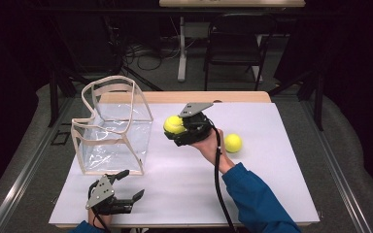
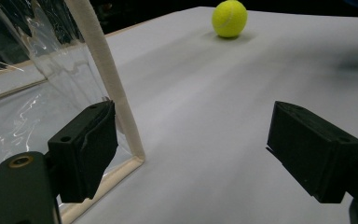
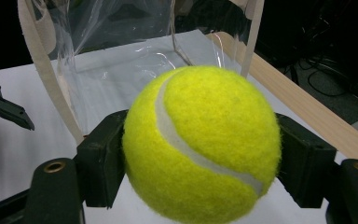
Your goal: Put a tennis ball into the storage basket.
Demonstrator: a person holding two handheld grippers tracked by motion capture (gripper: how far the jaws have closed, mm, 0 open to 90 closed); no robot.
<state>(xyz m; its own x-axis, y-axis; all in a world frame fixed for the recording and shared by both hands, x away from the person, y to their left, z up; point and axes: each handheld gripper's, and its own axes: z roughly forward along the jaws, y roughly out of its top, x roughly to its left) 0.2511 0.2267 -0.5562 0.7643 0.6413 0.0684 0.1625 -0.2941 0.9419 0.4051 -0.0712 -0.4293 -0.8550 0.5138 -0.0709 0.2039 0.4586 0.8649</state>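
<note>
Right gripper [image 1: 178, 127] clamped on a yellow tennis ball [image 1: 173, 124], lifted above the white table [image 1: 252, 194], just at 3 o'clock of the clear plastic bag [image 1: 114, 127]; second tennis ball [image 1: 233, 143] resting at 3 o'clock, apart; left gripper [image 1: 128, 184] spread wide at 6 o'clock of the bag, holding nothing.

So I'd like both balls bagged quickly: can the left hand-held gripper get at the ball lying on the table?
Probably yes: the left hand-held gripper is open and bare white table lies between it and the loose tennis ball, though it is a long reach across.
</note>
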